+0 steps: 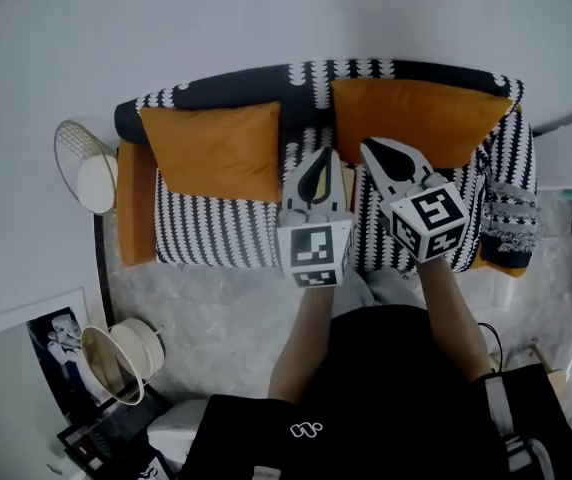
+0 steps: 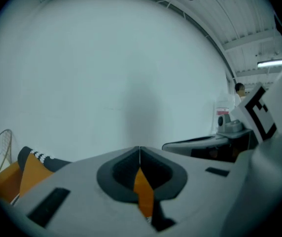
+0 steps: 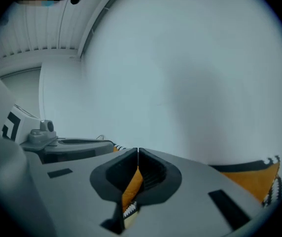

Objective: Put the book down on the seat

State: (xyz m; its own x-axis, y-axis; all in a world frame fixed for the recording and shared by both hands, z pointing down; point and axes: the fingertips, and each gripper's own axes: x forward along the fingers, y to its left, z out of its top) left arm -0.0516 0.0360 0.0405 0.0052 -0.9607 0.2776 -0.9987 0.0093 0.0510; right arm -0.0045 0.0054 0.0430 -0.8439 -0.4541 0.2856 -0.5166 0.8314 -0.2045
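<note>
Two grippers sit side by side at the centre of the head view, held over a sofa and pointing toward its backrest.

- Left gripper (image 1: 324,158): fingers (image 2: 123,174) pressed together, nothing clamped. I see only a sliver of orange fabric through the opening behind the tips.
- Right gripper (image 1: 369,150): fingers (image 3: 153,174) together too, empty. Orange and black-and-white fabric shows behind them.
- Marker cubes (image 1: 314,253) face my head camera, with bare forearms running down from them to the lower frame.
- Seat (image 1: 216,230): black-and-white pattern, across mid-frame, its middle covered by both grippers.
- Book: I cannot pick it out in any view. The stretch of seat under the grippers is hidden.
- Left orange cushion (image 1: 216,148) and right orange cushion (image 1: 416,118) lean against the backrest.
- Grey knitted throw (image 1: 511,218) lies over the sofa arm at frame right.
- Round wire-frame piece (image 1: 78,163) stands just beside the sofa at frame left.
</note>
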